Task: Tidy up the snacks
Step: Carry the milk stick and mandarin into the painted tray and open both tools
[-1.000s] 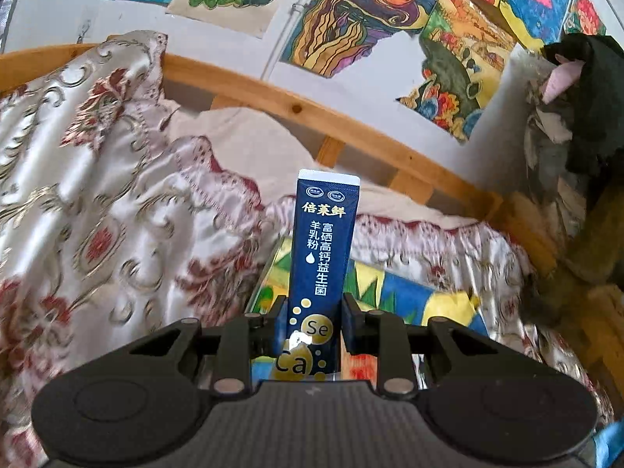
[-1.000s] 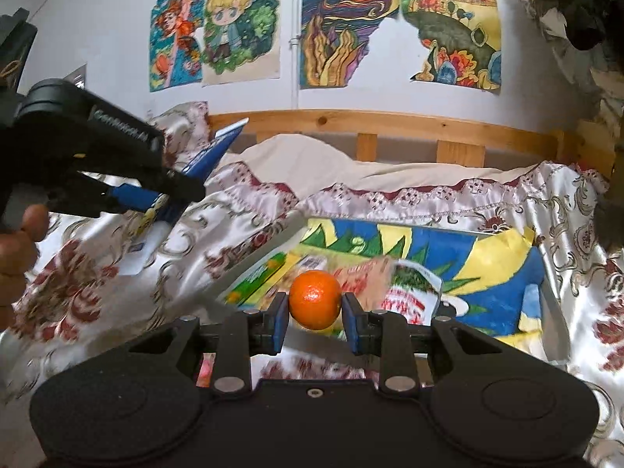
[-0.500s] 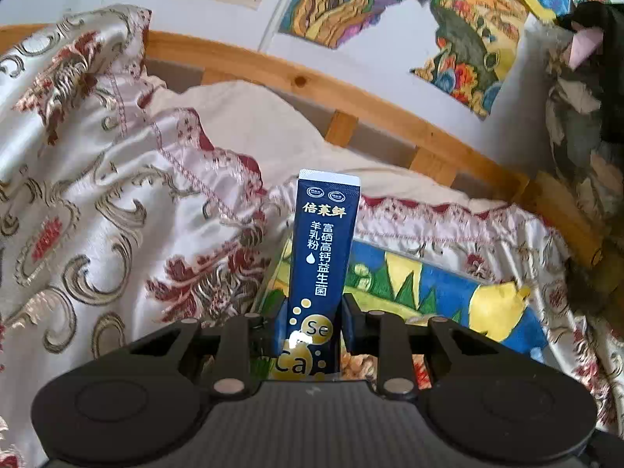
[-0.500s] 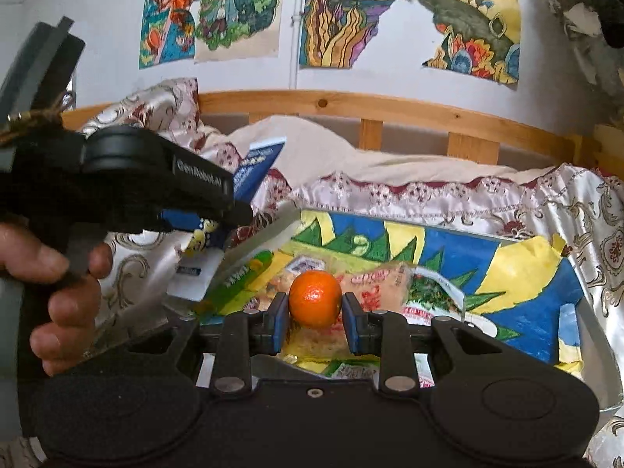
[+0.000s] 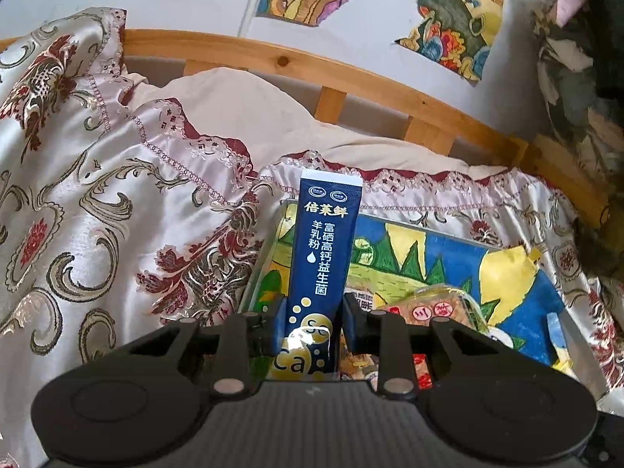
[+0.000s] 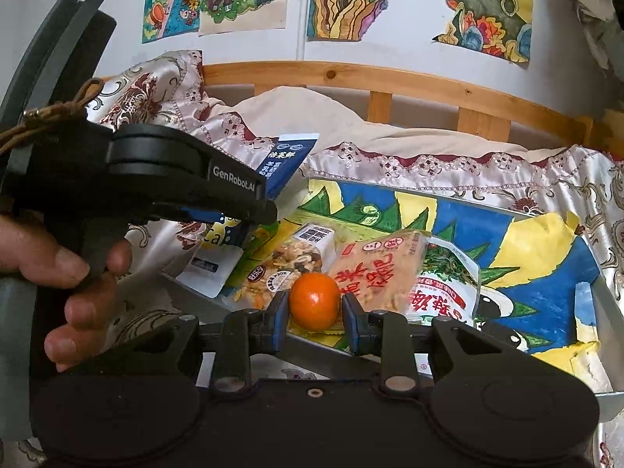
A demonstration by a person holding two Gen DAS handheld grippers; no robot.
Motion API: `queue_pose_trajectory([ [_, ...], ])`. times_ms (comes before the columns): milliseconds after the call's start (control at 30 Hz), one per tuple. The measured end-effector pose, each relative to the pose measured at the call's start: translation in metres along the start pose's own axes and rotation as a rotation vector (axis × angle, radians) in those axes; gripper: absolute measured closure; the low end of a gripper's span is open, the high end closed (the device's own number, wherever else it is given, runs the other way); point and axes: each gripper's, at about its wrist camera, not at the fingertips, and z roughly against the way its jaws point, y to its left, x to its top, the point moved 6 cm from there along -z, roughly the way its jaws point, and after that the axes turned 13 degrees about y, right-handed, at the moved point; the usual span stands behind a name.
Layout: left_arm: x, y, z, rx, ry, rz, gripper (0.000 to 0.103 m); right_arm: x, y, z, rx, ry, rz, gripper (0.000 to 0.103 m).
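My left gripper [image 5: 314, 321] is shut on a tall dark blue sachet [image 5: 325, 241] with white and gold lettering, held upright over the left end of the tray [image 5: 429, 257]. In the right wrist view that gripper [image 6: 265, 210] and its sachet [image 6: 290, 160] hang over the tray's left edge, with a hand on the handle. My right gripper [image 6: 315, 310] is shut on a small orange [image 6: 315, 298], low over the near rim of the tray [image 6: 600, 284]. The tray's floor is lined with a colourful painting.
Several snack packets lie in the tray: a nut mix [image 6: 288, 261], a pale packet with red print [image 6: 382, 273] and a green and red one [image 6: 448, 284]. A patterned satin cover [image 5: 97, 234] surrounds the tray. A wooden headboard [image 6: 390, 82] runs behind.
Both grippers have come down and closer to the tray, still holding the sachet and the orange. In the right wrist view the left gripper has moved in over the tray's left edge.
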Motion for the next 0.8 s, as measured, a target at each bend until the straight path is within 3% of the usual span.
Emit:
queue_pose_trajectory([
  [133,-0.005,0.002,-0.006,0.018,0.044,0.009,0.069,0.000,-0.001,0.001,-0.001,-0.011,-0.012,0.068],
  [267,-0.006,0.006,-0.004,0.007,0.032,0.028,0.067,0.000,-0.001,0.006,-0.006,-0.027,-0.009,0.061],
  [433,0.002,0.006,0.020,0.012,-0.011,0.033,0.051,0.008,-0.005,0.025,-0.015,-0.078,-0.032,0.046],
  [633,0.008,-0.002,0.067,0.031,-0.090,0.053,0.023,0.016,-0.017,0.071,-0.022,-0.171,-0.078,0.026],
  [800,0.001,-0.013,0.113,0.056,-0.178,-0.005,0.005,0.015,-0.028,0.120,-0.042,-0.257,-0.111,0.014],
])
